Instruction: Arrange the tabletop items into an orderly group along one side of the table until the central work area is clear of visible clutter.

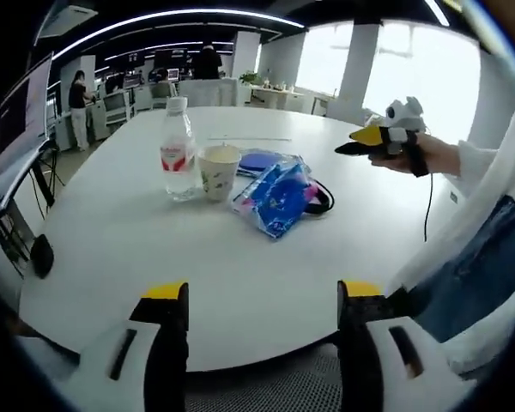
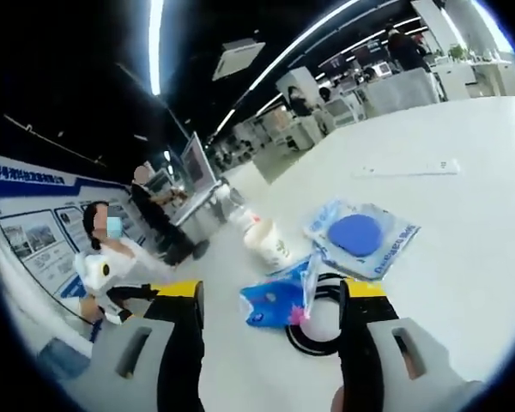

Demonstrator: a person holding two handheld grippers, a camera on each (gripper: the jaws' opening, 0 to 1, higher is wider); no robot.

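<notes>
On the white table (image 1: 154, 249) stand a water bottle (image 1: 178, 150) and a paper cup (image 1: 218, 170), side by side. Right of them lie a blue packet (image 1: 275, 196), a clear bag with a blue disc (image 1: 257, 160) and a black cable (image 1: 322, 197). My left gripper (image 1: 263, 296) is open near the table's front edge, well short of the items. A hand holds my right gripper (image 1: 360, 148) above the table, right of the group. In the right gripper view, my right gripper (image 2: 270, 287) is open, with the packet (image 2: 279, 300), cable (image 2: 313, 330), cup (image 2: 270, 243) and disc bag (image 2: 359, 236) ahead.
A thin white strip (image 2: 408, 169) lies farther out on the table. The table edge (image 1: 240, 356) curves just before my left jaws. A person's sleeve and jeans (image 1: 472, 283) fill the right side. Desks, monitors and people stand in the background.
</notes>
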